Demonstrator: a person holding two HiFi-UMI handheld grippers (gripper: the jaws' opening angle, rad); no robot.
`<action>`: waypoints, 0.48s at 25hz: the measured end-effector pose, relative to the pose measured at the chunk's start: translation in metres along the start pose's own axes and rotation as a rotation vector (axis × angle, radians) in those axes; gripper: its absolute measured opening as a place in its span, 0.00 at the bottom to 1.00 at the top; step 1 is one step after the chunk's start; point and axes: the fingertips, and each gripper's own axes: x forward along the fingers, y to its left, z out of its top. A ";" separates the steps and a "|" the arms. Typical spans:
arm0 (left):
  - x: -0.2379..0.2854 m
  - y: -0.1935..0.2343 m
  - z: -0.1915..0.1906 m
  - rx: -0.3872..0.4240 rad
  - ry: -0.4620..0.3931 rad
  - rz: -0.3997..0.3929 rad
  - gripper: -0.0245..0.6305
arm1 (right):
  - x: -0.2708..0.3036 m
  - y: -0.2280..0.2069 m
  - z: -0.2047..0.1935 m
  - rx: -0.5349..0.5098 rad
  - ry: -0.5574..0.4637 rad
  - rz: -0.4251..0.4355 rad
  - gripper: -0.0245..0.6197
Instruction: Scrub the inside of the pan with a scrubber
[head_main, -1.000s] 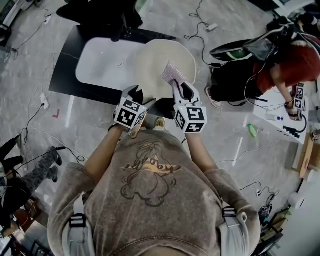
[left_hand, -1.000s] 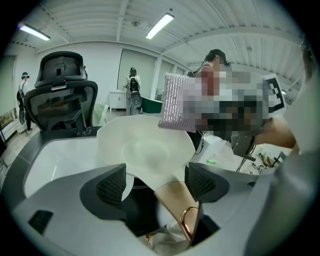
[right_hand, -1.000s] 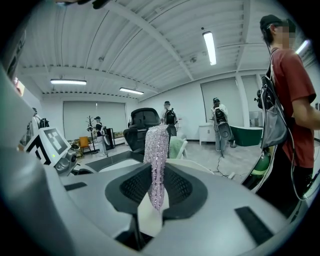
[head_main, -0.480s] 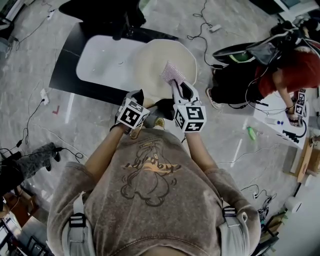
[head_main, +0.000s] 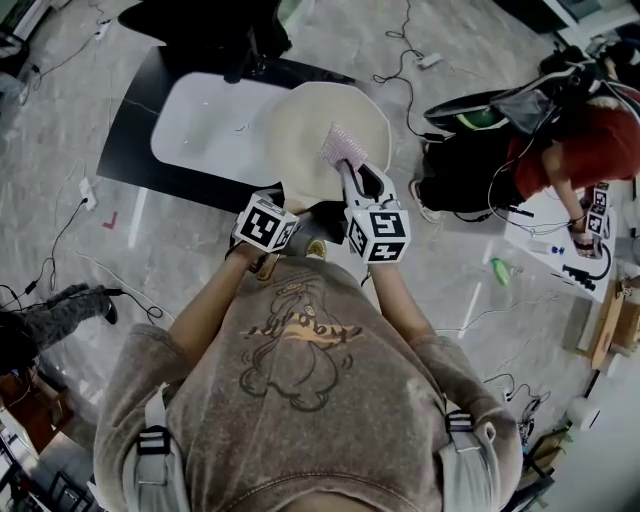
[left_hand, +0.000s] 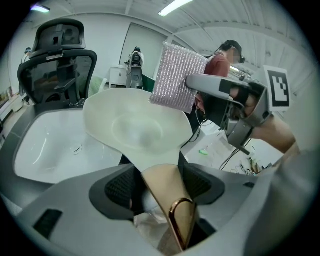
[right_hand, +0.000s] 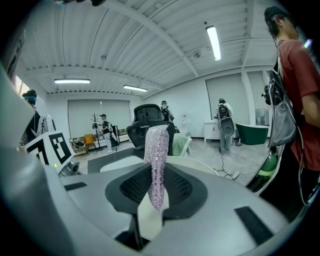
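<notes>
A cream pan (head_main: 318, 125) hangs tilted over the white sink (head_main: 200, 120), its inside facing me. Its gold handle (left_hand: 167, 200) runs between the jaws of my left gripper (head_main: 296, 200). Those jaws are closing and their pads stand close on either side of the handle with a thin dark gap. My right gripper (head_main: 358, 172) is shut on a pink, glittery scrubber (head_main: 345, 147). The scrubber (left_hand: 177, 75) stands upright at the pan's far right rim; whether it touches the pan I cannot tell. In the right gripper view the scrubber (right_hand: 156, 160) sticks up between the pads.
The sink sits in a black counter (head_main: 130, 150). A black office chair (head_main: 200, 25) stands behind it. A person in red (head_main: 580, 130) bends over a white table (head_main: 555, 240) at the right. Cables trail across the grey floor (head_main: 60, 240).
My left gripper has edged a little right along the handle and its jaws have drawn in. The right gripper with the scrubber has barely moved. A bystander's leg at lower left has drawn away.
</notes>
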 end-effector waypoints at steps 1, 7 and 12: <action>0.000 0.000 0.000 -0.011 -0.002 0.003 0.52 | 0.001 0.000 -0.001 -0.003 0.003 0.005 0.17; -0.002 0.003 -0.002 -0.043 -0.001 0.017 0.47 | 0.016 0.014 -0.017 -0.059 0.074 0.099 0.17; -0.003 0.003 -0.004 -0.061 0.002 0.025 0.45 | 0.031 0.025 -0.032 -0.134 0.140 0.187 0.17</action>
